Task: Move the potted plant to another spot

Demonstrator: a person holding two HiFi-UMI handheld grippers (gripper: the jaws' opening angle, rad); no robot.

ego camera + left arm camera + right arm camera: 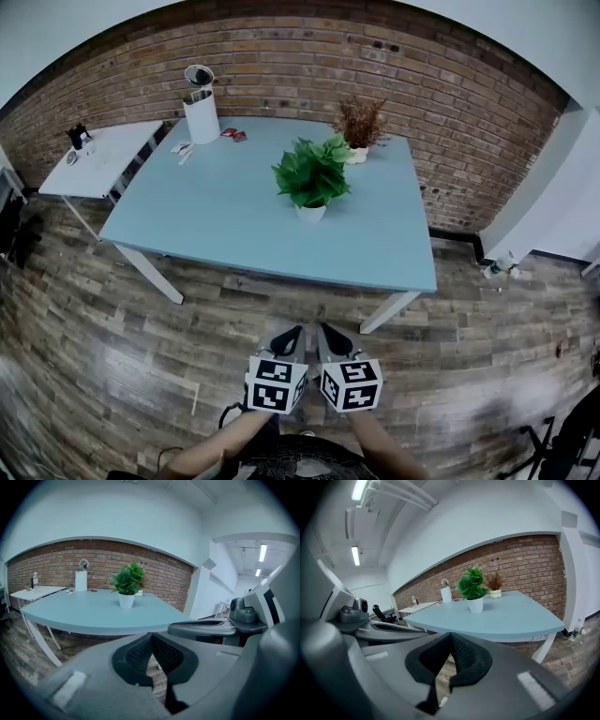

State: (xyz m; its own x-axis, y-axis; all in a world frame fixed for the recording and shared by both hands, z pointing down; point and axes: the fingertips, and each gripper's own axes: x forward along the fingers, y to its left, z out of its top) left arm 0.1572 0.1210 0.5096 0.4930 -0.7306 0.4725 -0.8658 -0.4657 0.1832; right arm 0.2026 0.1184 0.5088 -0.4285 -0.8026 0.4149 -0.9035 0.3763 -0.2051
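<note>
One potted plant (312,178): bushy green leaves, small white pot, upright mid-frame on pale blue worktop (216,225).
Left claw (291,335): pressed together, empty.
Right claw (328,335): pressed together, empty.

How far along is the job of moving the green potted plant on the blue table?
Nothing looks done yet: the green potted plant stands on the blue table, near the dried plant. Nothing is in hand: the left gripper and right gripper are shut and empty, over the floor short of the table. Left: approach, grip it, set it down elsewhere.
</note>
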